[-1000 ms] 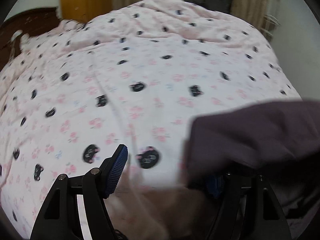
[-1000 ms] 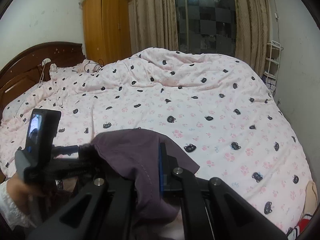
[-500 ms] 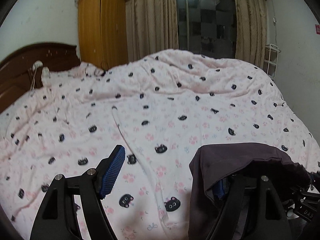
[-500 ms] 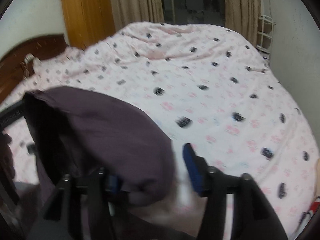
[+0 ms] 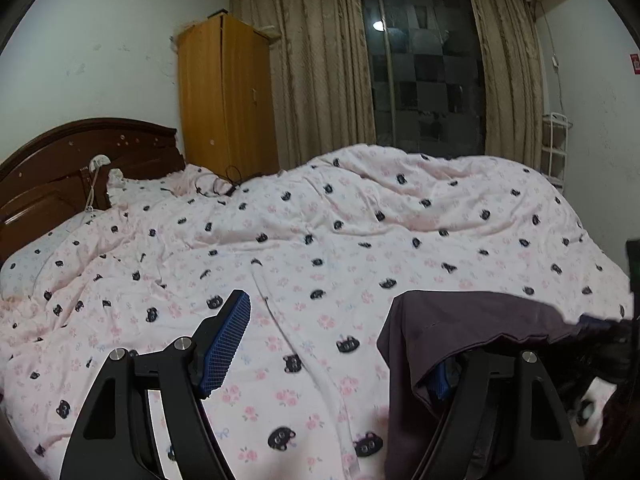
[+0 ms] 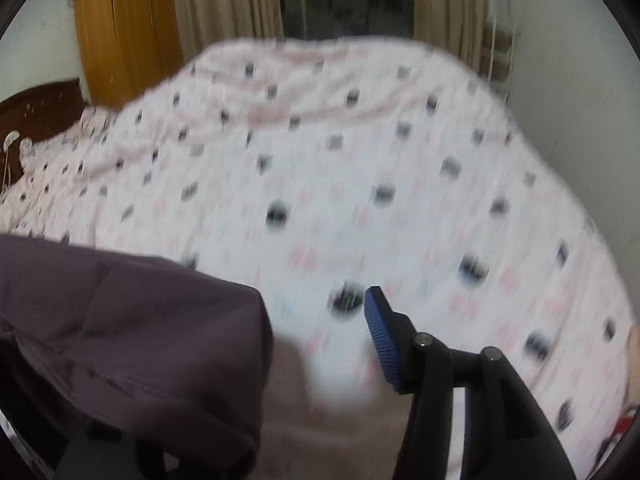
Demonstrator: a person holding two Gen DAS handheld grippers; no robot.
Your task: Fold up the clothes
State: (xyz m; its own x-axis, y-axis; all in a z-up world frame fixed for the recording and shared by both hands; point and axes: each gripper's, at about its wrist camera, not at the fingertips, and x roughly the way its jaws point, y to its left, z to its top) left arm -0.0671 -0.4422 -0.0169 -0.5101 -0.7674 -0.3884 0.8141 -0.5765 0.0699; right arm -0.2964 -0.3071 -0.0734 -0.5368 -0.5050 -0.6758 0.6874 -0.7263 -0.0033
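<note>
1. The left gripper hovers above a bed with its fingers spread apart; a dark purple garment drapes over the right-hand finger, clamped by neither.
2. The right gripper, in a blurred view, also has its fingers apart, the same garment hanging over the left-hand one.
3. A wooden wardrobe and curtains stand behind the bed.

Both views are taken low over the bed, aimed at the curtained window. Quilt and dark garment are shared; right view blurred.
</note>
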